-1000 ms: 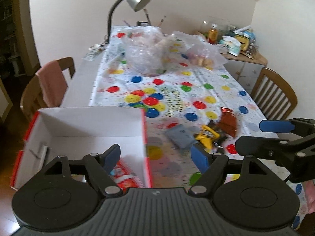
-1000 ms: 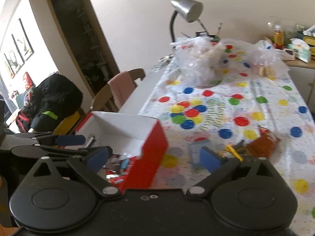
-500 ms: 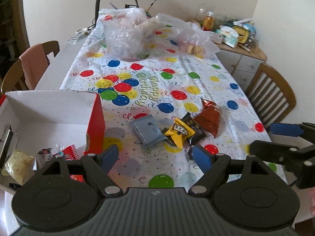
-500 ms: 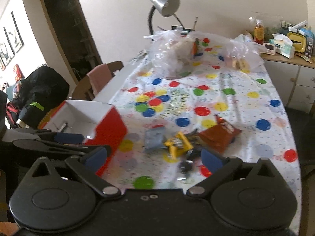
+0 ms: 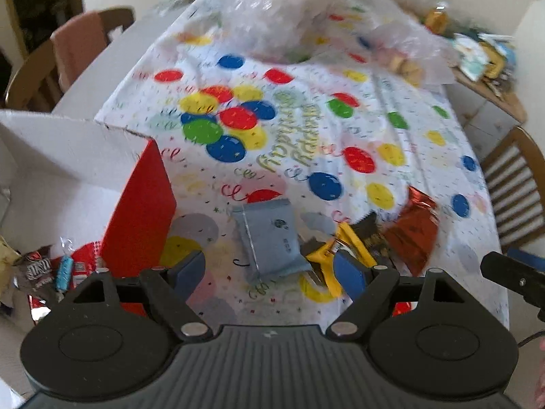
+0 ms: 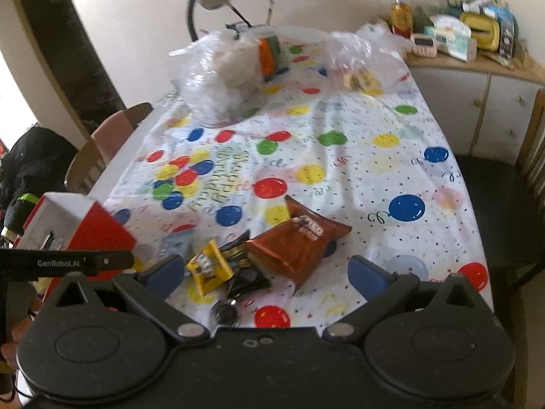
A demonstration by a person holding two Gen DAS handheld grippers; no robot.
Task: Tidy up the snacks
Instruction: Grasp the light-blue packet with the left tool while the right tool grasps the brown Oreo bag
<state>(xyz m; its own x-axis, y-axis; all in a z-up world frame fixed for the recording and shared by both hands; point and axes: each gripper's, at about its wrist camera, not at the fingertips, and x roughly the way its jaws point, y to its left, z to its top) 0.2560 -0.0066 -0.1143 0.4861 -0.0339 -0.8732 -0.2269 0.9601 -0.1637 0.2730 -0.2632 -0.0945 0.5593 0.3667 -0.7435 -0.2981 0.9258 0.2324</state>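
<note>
Just beyond left gripper (image 5: 269,269): blue packet (image 5: 269,238)

"GenRobot.AI" stands in pale letters on the black arm of the left gripper (image 6: 64,261), at the near left. The balloon tablecloth (image 5: 340,184) carries "Happy Birthday", seen upside down

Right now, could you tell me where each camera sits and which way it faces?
Left wrist: on the left gripper, angled down at the blue-grey packet beside the red box; open jaws, right gripper's arm at right.
Right wrist: on the right gripper, aimed down the table at the orange bag; open jaws, left gripper at left.
Shared: snack pile, box, balloon tablecloth.
</note>
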